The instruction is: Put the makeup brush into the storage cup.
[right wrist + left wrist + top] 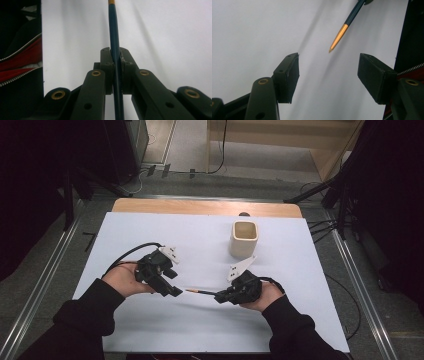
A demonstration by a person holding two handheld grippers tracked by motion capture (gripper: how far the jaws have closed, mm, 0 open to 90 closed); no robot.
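Left tongs: released, jaws wide apart, held above the table's front-left part.
Pen: dark blue with an orange tip, level over the front middle of the white table, tip toward the left tongs.
Right tongs: clenched on the pen's barrel.
Cup: cream, square-mouthed, upright near the back edge, right of centre.

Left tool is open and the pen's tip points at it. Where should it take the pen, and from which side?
Judging by the views, take the dark barrel just behind the orange tip of the pen, coming in from the tip end. The right tool clamps the pen's rear, leaving the front free, and the left tool already has its jaws apart, straddling the pen's line.
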